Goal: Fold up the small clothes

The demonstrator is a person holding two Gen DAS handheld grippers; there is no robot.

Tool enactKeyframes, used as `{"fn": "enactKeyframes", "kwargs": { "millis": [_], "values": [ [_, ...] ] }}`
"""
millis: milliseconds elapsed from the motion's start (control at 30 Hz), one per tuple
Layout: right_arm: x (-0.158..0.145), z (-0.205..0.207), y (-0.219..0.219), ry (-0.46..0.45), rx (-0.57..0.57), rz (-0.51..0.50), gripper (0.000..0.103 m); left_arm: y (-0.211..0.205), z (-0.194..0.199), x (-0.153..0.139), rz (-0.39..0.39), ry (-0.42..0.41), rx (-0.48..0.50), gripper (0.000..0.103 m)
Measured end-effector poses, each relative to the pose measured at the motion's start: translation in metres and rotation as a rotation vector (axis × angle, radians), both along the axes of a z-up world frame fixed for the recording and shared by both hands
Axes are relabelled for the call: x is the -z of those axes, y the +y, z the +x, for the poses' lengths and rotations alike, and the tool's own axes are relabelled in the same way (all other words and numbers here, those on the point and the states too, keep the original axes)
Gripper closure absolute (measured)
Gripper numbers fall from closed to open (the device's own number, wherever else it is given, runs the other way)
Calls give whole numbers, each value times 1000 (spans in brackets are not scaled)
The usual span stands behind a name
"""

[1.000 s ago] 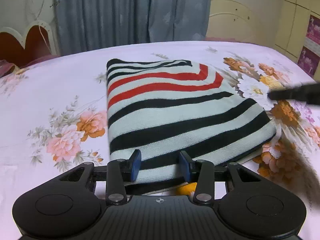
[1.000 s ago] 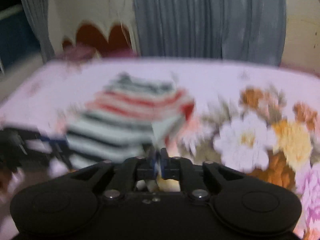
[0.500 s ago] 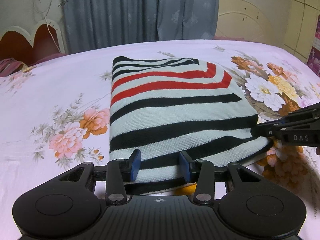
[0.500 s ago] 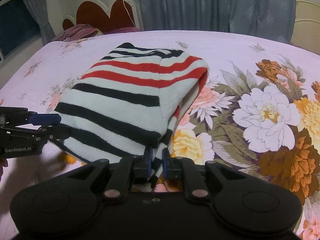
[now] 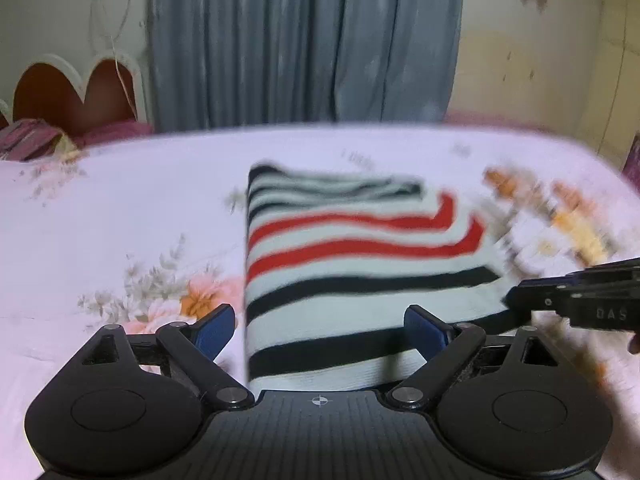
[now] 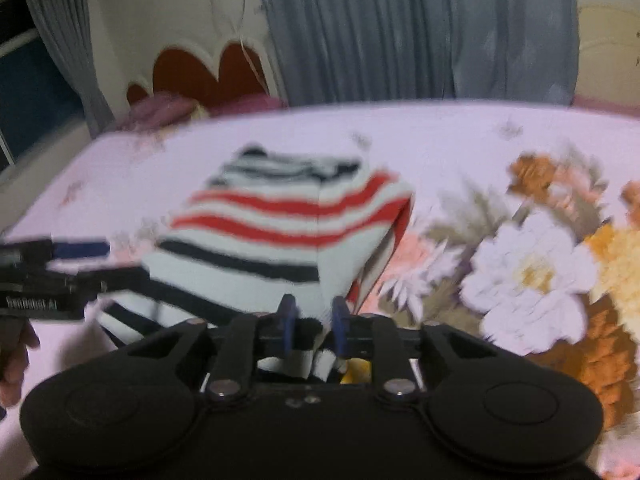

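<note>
A folded striped sweater (image 5: 352, 280), white with black and red stripes, lies on the floral bed sheet (image 5: 120, 220). My left gripper (image 5: 320, 328) is wide open at the sweater's near edge, its blue pads on either side of the near hem. My right gripper (image 6: 312, 320) has its jaws partly apart around the sweater's near right corner (image 6: 320, 304); the cloth sits between the pads. The right gripper also shows in the left wrist view (image 5: 580, 300) at the sweater's right edge. The left gripper shows in the right wrist view (image 6: 60, 276) at the sweater's left side. Both views are blurred.
The bed has a heart-shaped headboard (image 5: 72, 92) and a crumpled pillow (image 5: 32, 144) at the far left. Grey curtains (image 5: 304, 40) hang behind the bed. Large printed flowers (image 6: 540, 272) cover the sheet to the right of the sweater.
My left gripper has opened wide and the view has tilted up. My right gripper's jaws have opened from nearly shut on the corner to partly apart. Both cameras are moving.
</note>
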State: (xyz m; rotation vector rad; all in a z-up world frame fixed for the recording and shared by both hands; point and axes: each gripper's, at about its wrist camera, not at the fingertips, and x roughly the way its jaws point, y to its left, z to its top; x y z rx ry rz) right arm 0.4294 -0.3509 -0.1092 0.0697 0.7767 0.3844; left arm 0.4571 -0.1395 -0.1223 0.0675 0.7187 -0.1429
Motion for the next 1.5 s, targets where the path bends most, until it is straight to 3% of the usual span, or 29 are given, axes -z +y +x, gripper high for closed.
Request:
{"fn": "enactKeyframes", "kwargs": {
  "millis": [33,67,133,200,233,300,500,633,733,1067,1100,1200,1367,1500],
  "values": [
    [8,4,5,10,-2,1,85,1,10,13,28,69,-16,15],
    [12,7,8,5,-6,5,85,7,15,23,-2,102,-18,15],
    [12,11,12,4,-17,-16,85,18,17,24,-74,115,-19,15],
    [4,9,7,13,-27,-14,82,21,15,18,-90,92,-6,16],
    [0,6,1,2,-19,-6,76,24,14,14,-102,73,4,16],
    [-8,4,-16,-34,49,40,45,31,20,9,-143,59,13,15],
    [17,49,-55,170,143,370,43,40,61,12,-258,134,23,15],
    [43,64,-65,274,165,488,37,47,80,26,-358,213,43,15],
    [48,68,-65,288,151,528,35,51,87,40,-408,251,49,15],
    [38,88,-33,302,75,431,37,44,103,43,-388,267,114,16],
    [37,87,-31,295,80,418,45,44,103,43,-386,266,121,18],
    [34,84,-24,268,91,358,55,40,102,40,-360,251,145,30],
    [11,72,8,184,118,178,66,33,95,25,-284,207,177,45],
    [-18,57,34,98,135,69,72,39,86,7,-269,169,235,52]
  ]
}}
